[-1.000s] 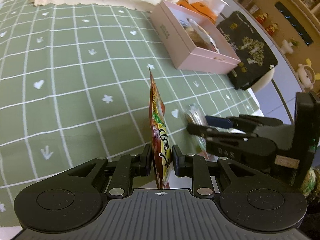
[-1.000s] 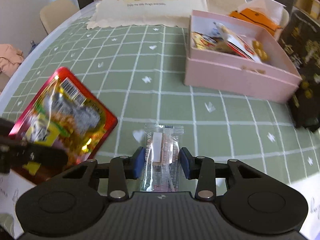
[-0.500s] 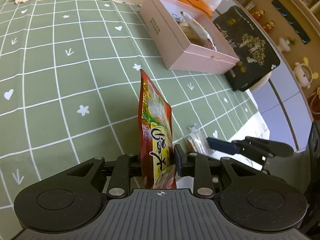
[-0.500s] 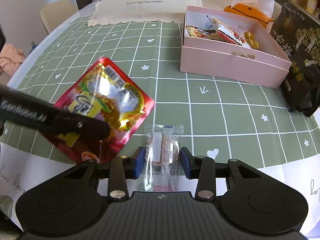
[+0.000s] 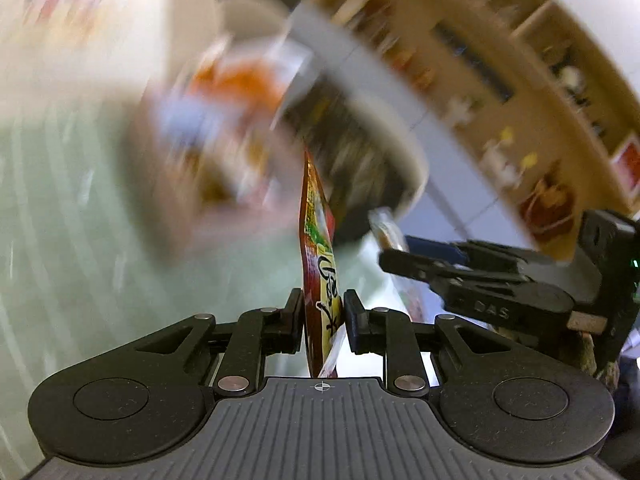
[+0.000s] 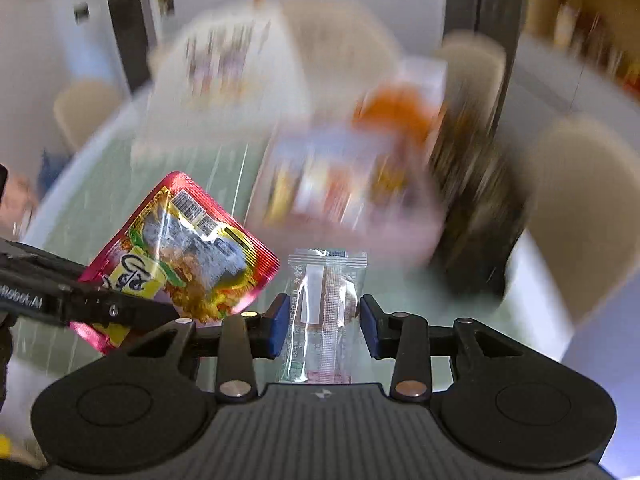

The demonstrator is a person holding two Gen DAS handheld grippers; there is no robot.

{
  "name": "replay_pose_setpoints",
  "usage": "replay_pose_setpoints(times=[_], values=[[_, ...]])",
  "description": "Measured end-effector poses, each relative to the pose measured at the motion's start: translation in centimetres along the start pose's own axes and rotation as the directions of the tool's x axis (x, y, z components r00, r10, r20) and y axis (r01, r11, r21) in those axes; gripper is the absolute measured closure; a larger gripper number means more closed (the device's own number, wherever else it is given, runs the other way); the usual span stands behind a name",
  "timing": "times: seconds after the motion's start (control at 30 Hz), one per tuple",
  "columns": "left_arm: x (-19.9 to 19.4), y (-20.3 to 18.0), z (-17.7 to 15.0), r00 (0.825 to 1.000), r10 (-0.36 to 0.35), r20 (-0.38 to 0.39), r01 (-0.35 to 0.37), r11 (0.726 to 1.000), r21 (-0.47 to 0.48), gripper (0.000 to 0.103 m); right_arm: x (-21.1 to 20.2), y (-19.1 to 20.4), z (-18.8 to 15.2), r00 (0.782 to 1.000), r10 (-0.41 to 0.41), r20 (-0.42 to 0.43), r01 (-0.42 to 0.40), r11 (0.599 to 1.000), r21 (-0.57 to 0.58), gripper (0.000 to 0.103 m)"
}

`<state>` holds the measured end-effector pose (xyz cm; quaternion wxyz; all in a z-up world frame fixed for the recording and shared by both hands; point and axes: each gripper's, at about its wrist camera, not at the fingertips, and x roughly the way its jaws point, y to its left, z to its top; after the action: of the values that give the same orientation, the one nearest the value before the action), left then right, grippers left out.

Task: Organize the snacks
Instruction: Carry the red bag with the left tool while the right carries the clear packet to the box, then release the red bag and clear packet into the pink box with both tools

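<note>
Blurred green tabletop [image 6: 100, 200] below; left hand-held gripper [image 5: 322, 316] pinches the red snack pouch [image 5: 318, 240], its jaws just tightened, right hand-held gripper [image 6: 322, 320] pinches the clear wrapped snack [image 6: 324, 300]; both not yet in the pink box [image 6: 360, 216].

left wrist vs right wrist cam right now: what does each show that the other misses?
Left wrist only: wooden shelving at upper right, and the red packet seen edge-on in the left gripper, whose jaws have just been closing. Right wrist only: the packet's barcoded face, beige chairs, and the clear packet's flat face in the right gripper. Both: both packets, both grippers, blurred pink box.
</note>
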<state>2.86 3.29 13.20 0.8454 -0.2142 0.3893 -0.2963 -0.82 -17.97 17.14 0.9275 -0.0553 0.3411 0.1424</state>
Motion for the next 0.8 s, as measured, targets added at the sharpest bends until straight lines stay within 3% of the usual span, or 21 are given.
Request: replay_pose_setpoints(times=[0.1, 0.2, 0.23, 0.3, 0.37, 0.53, 0.7, 0.8], values=[[0.7, -0.6, 5.7, 0.994, -0.021, 0.11, 0.02, 1.0, 0.009, 0.078, -1.4, -1.7, 4.4, 0.993, -0.034, 0.114, 0.036, 0.999, -0.022, 0.065], [3.8, 1.2, 9.4, 0.988, -0.033, 0.148, 0.041, 0.998, -0.05, 0.077, -1.0, -2.8, 7.2, 0.984, -0.057, 0.17, 0.064, 0.997, -0.034, 0.065], [5.1, 2.5, 10.0, 0.989, -0.02, 0.146, 0.034, 0.995, -0.093, 0.077, -0.6, -3.0, 7.8, 0.982, -0.058, 0.177, 0.066, 0.997, -0.038, 0.065], [7.7, 5.5, 10.6, 0.989, 0.08, 0.121, -0.057, 0.982, -0.179, 0.075, 0.8, -3.5, 8.6, 0.986, -0.05, 0.159, 0.056, 0.998, -0.03, 0.065], [9.0, 7.5, 10.2, 0.981, 0.17, 0.089, -0.147, 0.963, -0.226, 0.073, 2.3, -4.0, 8.9, 0.991, -0.033, 0.126, 0.036, 0.999, -0.018, 0.065], [6.9, 7.9, 7.5, 0.968, 0.221, 0.122, -0.183, 0.946, -0.267, 0.073, 7.4, -4.6, 9.6, 0.998, 0.035, 0.044, -0.036, 0.999, 0.035, 0.065], [5.1, 6.0, 3.4, 0.928, 0.348, 0.134, -0.315, 0.923, -0.22, 0.073, 14.7, -3.0, 11.2, 0.99, 0.134, 0.043, -0.138, 0.985, 0.104, 0.059], [5.2, 4.5, 0.4, 0.89, 0.44, 0.121, -0.429, 0.897, -0.109, 0.073, 17.8, -1.7, 10.6, 0.993, 0.114, -0.003, -0.113, 0.987, 0.113, 0.057]])
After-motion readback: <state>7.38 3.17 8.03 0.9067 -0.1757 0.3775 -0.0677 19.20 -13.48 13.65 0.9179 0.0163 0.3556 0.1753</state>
